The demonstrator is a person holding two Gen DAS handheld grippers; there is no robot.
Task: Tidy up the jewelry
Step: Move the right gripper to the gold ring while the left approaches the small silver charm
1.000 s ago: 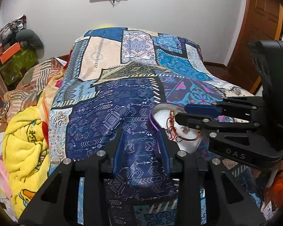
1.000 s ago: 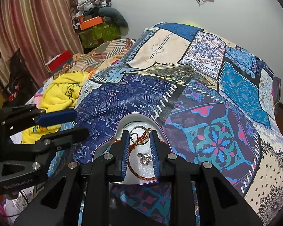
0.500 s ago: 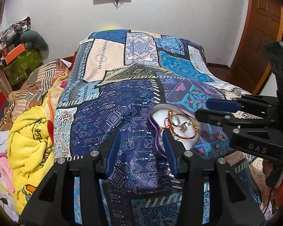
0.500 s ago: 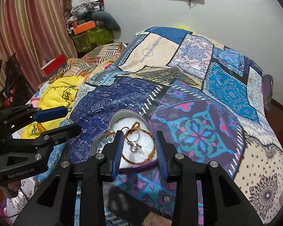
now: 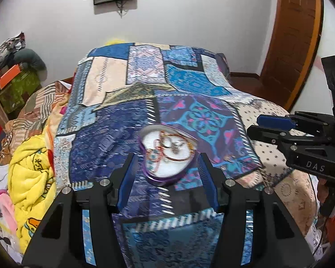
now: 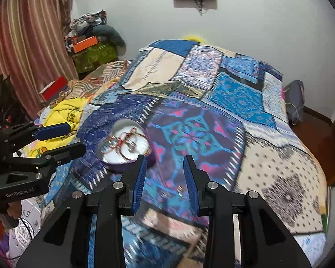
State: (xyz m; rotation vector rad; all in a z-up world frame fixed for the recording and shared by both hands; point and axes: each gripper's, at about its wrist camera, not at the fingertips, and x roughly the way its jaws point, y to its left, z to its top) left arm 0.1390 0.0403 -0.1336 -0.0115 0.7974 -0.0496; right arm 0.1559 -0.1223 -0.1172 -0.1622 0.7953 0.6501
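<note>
A purple heart-shaped box [image 5: 167, 179] with a white lining lies open on the patchwork bedspread. It holds copper bangles [image 5: 178, 154], rings and beaded pieces. My left gripper [image 5: 166, 163] is open, its blue fingers on either side of the box's near rim, not touching it. In the right wrist view the box [image 6: 120, 167] is left of my right gripper [image 6: 165, 163], which is open and empty above the bedspread. A small ring [image 6: 180, 191] lies on the cloth between the right fingers.
The patchwork bedspread [image 5: 189, 84] covers the bed. A yellow blanket [image 5: 31, 174] and piled clothes lie at the left. A green box with an orange box on it [image 6: 89, 51] stands by the curtain. A wooden door [image 5: 294, 33] is at the right.
Both grippers have pulled back and up from the box. The left gripper swung right so the box sits between its fingers and opened wider. The right gripper opened and moved right, off the box.
</note>
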